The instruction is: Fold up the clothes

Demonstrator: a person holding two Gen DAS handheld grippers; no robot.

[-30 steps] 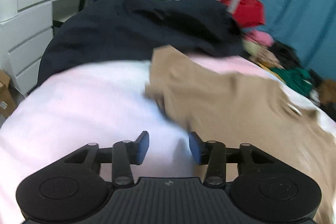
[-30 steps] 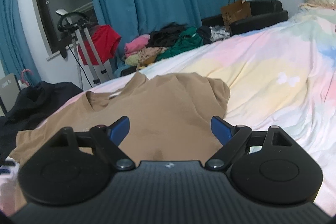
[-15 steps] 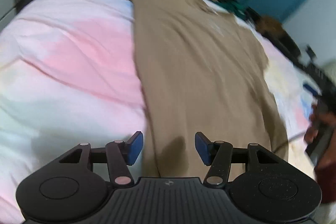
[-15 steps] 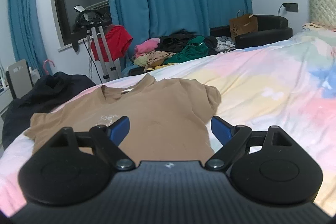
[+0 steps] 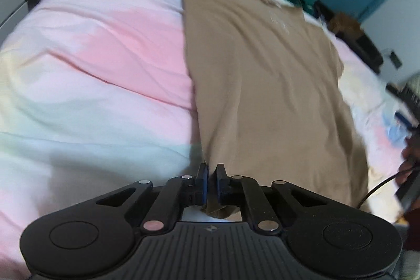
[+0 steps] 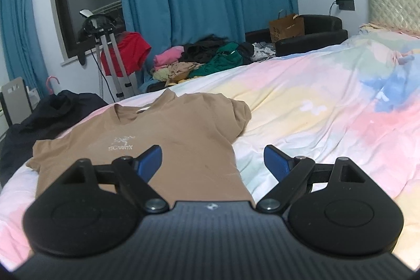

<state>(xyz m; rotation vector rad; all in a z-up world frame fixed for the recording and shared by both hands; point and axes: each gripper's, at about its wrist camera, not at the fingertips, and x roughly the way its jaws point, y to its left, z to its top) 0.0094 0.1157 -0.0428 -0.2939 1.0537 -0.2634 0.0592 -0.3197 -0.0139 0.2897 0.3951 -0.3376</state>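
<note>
My left gripper (image 5: 212, 181) has its jaws pinched shut on the near hem corner of the tan T-shirt (image 5: 262, 75), which lies flat, print up, on the pastel bed (image 5: 92, 57). My right gripper (image 6: 212, 158) hangs wide open over the other hem side, holding nothing. To fold well, I should take the matching corner before lifting, keeping the hem taut. Only the right view shows the chest logo (image 6: 121, 144) and collar clearly; only the left shows the pinch.

A bed (image 6: 328, 106) with a pastel tie-dye cover carried a tan T-shirt (image 6: 168, 133) spread flat, a dark garment (image 6: 47, 117) at its edge
</note>
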